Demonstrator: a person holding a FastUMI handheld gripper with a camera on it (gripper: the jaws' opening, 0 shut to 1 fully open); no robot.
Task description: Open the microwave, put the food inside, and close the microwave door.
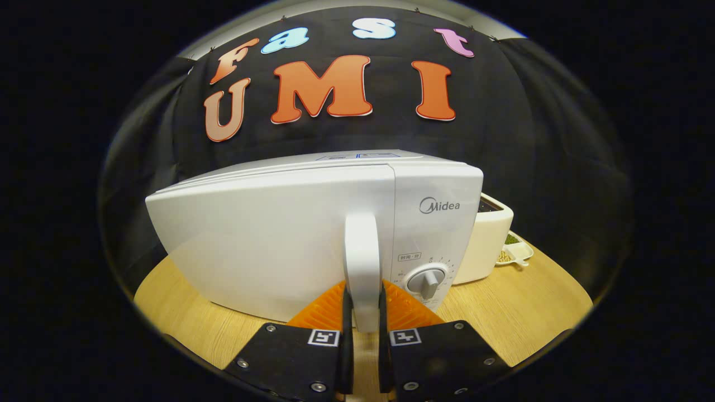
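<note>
white plastic all over this one: the microwave (313, 234) sits on the light wood table (519, 318), right up close ahead of the gripper (363, 312). its door is closed, flush with the control panel on the right side, where there's a round knob (427, 281) low down. the vertical door handle (362, 268) runs down between the two fingers, and the jaws are pinching it, one finger pressed on each side of its lower end. beyond the microwave's right side there's a cream-coloured box-like appliance (489, 240), just beside it on the table, can't tell what it is exactly. past that, near the table's far right edge, a small white dish (516, 251) holds what looks like green and tan beans or grains, too small to be sure.
</note>
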